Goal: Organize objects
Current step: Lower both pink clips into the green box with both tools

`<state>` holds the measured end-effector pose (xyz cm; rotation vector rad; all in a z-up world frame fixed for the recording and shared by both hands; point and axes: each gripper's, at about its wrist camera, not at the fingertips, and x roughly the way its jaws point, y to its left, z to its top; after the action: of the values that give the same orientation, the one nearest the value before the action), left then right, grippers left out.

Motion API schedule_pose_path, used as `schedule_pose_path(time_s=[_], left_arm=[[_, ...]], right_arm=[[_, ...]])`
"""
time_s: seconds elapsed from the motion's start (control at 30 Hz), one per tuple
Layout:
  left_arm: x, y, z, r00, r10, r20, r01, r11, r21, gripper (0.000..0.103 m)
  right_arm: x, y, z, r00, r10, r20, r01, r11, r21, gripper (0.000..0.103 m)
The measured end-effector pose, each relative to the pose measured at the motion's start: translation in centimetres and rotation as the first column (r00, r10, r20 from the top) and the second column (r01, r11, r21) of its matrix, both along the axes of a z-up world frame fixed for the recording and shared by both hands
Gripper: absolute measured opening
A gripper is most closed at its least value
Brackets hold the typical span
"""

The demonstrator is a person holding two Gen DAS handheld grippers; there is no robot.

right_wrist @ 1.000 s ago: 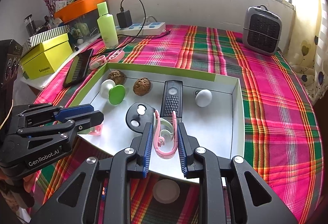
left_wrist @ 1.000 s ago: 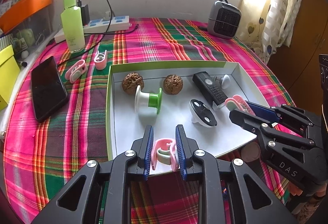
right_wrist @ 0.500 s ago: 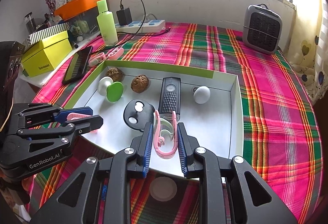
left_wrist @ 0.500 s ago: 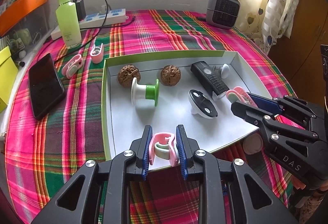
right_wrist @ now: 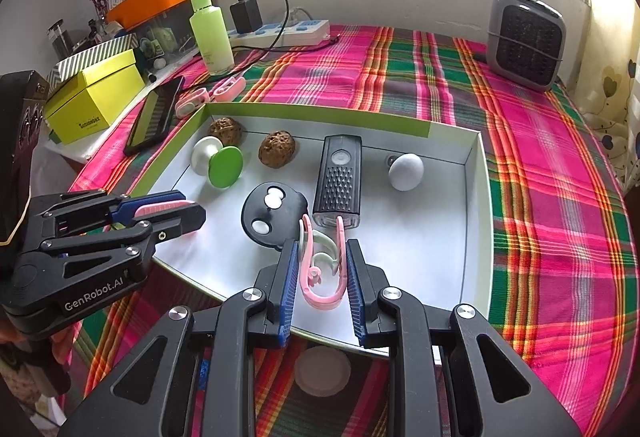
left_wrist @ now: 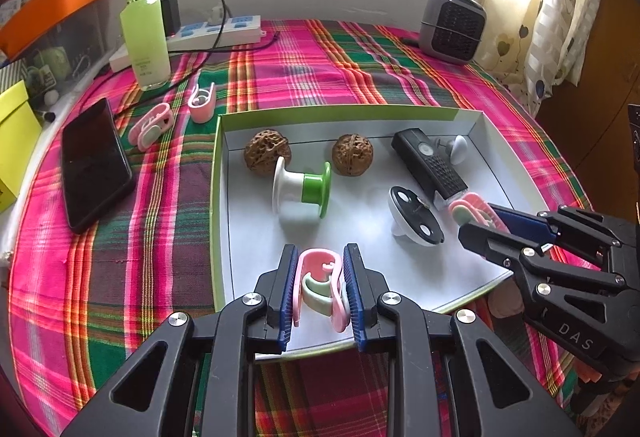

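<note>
A white tray with a green rim [left_wrist: 218,173] [right_wrist: 476,197] lies on the plaid table. It holds two walnuts [left_wrist: 266,155] [left_wrist: 354,155], a white and green spool [left_wrist: 302,189], a black bike light [left_wrist: 430,167], a black and white disc [left_wrist: 416,223] and a white knob [left_wrist: 456,147]. My left gripper [left_wrist: 318,291] is shut on a pink clip [left_wrist: 320,287] above the tray's near edge. My right gripper [right_wrist: 320,273] is shut on another pink clip [right_wrist: 322,269] above the tray's near right part.
Two more pink clips [left_wrist: 152,125] [left_wrist: 202,103] lie left of the tray, beside a black phone [left_wrist: 94,161]. A green bottle [left_wrist: 144,33], a power strip [left_wrist: 216,35] and a small grey heater [left_wrist: 454,25] stand at the back. A yellow box [right_wrist: 94,99] sits at the left.
Both grippers have drawn back slightly toward the tray's near edge, each still holding its pink clip. The things in the tray have not moved.
</note>
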<state>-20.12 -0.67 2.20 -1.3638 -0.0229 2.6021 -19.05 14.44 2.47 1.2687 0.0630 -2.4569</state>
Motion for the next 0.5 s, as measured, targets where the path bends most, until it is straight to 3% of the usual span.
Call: schedule_pose_path(time_s=[0.5], left_arm=[[-1.1,-0.1,-0.3,0.999,0.024,-0.025,-0.024,1.0,0.011,0.021]], right_arm=[[-1.2,-0.3,-0.9,0.999,0.002,0.04,-0.003,1.0,0.023,0.024]])
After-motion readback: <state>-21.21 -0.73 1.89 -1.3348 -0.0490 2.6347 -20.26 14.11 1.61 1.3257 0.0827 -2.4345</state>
